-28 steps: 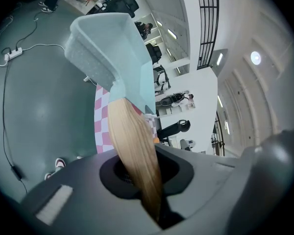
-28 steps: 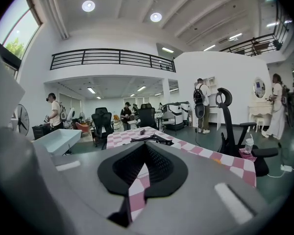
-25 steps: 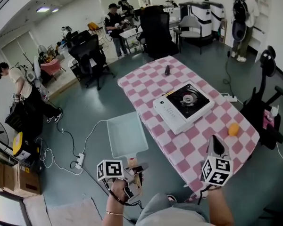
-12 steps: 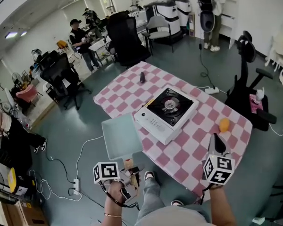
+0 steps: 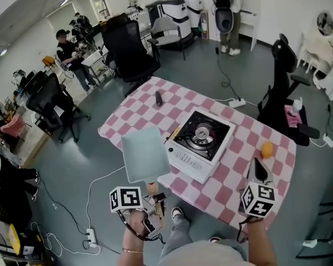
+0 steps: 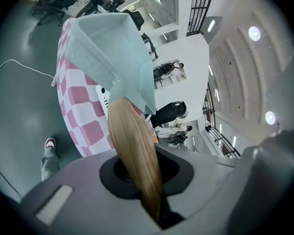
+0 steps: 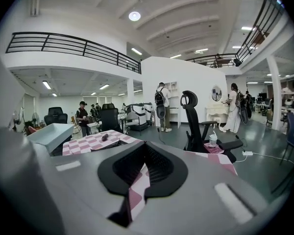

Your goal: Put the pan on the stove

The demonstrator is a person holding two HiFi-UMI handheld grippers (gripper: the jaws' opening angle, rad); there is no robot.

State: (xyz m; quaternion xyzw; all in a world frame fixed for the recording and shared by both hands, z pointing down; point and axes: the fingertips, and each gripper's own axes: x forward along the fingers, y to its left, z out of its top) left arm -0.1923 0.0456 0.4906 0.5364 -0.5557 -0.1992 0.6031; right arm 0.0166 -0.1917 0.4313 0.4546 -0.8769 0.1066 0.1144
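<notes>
At the tabletop's (image 5: 236, 170) near left edge, the pan (image 5: 144, 154) is held in the air, just beside the stove (image 5: 200, 143) and not yet set on it. Its wooden handle (image 5: 151, 188) is grasped by the fingers of the left gripper (image 5: 154, 197). The right gripper (image 5: 258, 173) is held over the near right corner, its fingers clenched on nothing.

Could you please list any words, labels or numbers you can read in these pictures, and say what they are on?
No text is legible in any view.
On the stove, front panel: small dark markings, too small to read.
</notes>
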